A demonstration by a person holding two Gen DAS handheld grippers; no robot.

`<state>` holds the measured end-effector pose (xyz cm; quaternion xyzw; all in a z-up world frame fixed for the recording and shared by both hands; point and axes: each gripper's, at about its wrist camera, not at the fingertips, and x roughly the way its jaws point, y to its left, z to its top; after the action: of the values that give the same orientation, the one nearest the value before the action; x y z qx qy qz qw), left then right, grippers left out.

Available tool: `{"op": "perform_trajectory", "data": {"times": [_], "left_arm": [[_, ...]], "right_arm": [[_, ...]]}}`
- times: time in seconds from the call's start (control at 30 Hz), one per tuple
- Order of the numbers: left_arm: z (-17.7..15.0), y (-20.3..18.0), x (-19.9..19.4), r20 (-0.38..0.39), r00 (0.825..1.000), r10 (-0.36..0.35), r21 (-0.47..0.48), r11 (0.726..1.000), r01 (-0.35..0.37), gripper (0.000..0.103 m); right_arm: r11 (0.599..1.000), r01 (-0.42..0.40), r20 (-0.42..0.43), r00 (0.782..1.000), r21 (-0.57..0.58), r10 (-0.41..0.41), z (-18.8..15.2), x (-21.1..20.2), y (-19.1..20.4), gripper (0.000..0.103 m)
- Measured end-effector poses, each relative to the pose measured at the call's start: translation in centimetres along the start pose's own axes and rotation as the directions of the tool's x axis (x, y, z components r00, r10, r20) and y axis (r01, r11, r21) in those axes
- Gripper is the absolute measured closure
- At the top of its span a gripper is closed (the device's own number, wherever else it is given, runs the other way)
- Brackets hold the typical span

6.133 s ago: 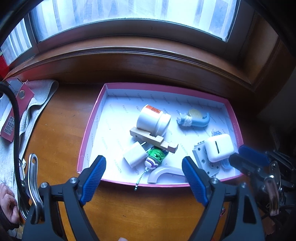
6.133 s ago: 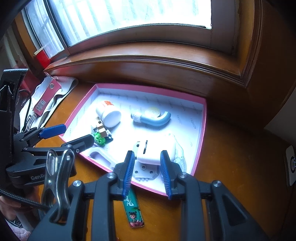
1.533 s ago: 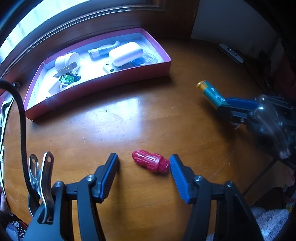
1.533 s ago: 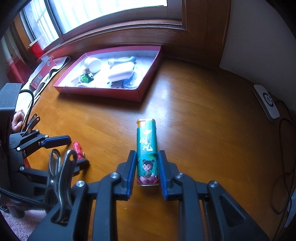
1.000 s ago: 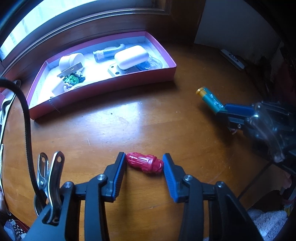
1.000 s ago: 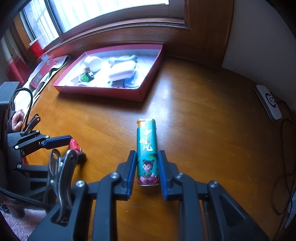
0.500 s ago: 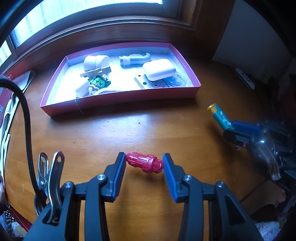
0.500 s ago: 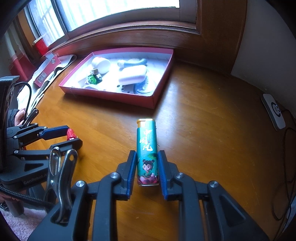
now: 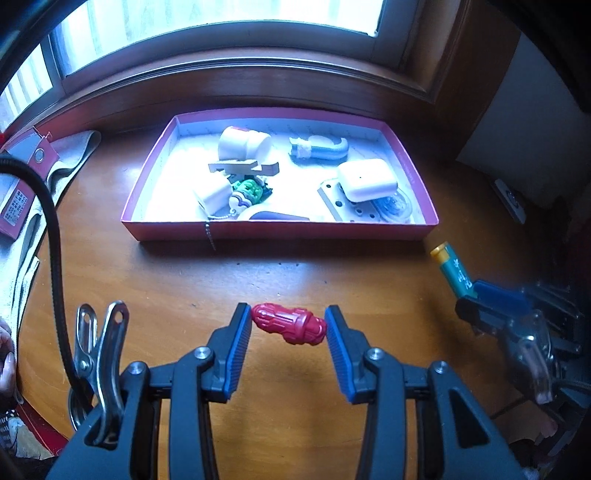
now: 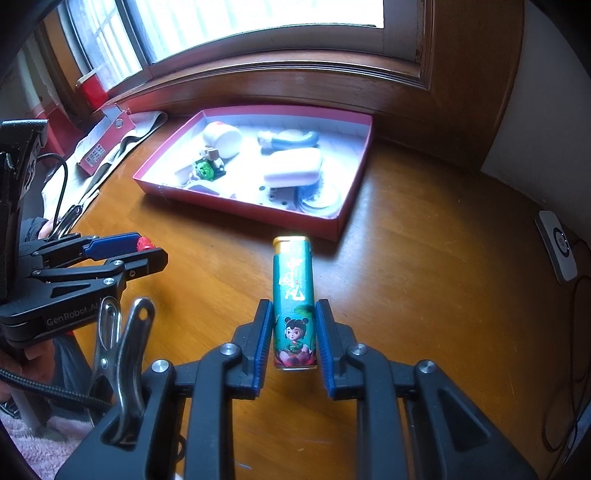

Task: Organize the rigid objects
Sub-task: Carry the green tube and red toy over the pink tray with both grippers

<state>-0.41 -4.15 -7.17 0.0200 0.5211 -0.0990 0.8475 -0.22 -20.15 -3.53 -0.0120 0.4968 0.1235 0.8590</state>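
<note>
We are holding two small finds above a wooden table (image 9: 155, 280) under a bay window (image 9: 221, 22). Our left gripper (image 9: 288, 328) is pinching a red ribbed plastic piece (image 9: 289, 323) end to end between its blue pads, the piece lying crosswise and slightly tilted, clear of the tabletop. Our right gripper (image 10: 294, 332) is clamping a green cartoon-printed lighter (image 10: 293, 295) by its lower half, the gold cap pointing away from us toward the tray. Beyond both tools, a shallow pink-walled tray (image 9: 280, 229) is sitting on the table near the sill, already carrying a white jar (image 9: 242, 143) on its side, a white earbud case (image 9: 365, 180) resting on a perforated metal plate (image 9: 338, 201), a blue curved handle (image 9: 321, 150), a white charger block (image 9: 212, 192), a green figurine keychain (image 9: 247, 192) whose chain is dangling over the front wall, and a wooden strip (image 9: 243, 167). At the left a grey cloth (image 9: 70, 158) and a red card (image 9: 14, 212) are lying beside the tray. In the right wrist view, a white round-buttoned device (image 10: 557, 243) is lying on the table's far right.
</note>
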Motion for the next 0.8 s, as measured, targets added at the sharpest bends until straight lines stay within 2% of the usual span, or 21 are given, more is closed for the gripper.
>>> {"op": "perform_trajectory", "data": {"times": [0.5, 0.8], "left_arm": [[3.9, 2.1, -0.3, 0.035, 0.999, 0.032, -0.044, 0.999, -0.030, 0.060], [6.1, 3.0, 0.7, 0.034, 0.999, 0.039, -0.067, 0.997, -0.037, 0.060]], "right_arm": [[0.998, -0.008, 0.042, 0.999, -0.065, 0.011, 4.0, 0.0, 2.1, 0.079], [0.998, -0.019, 0.043, 0.999, -0.057, 0.022, 6.6, 1.4, 2.3, 0.079]]}}
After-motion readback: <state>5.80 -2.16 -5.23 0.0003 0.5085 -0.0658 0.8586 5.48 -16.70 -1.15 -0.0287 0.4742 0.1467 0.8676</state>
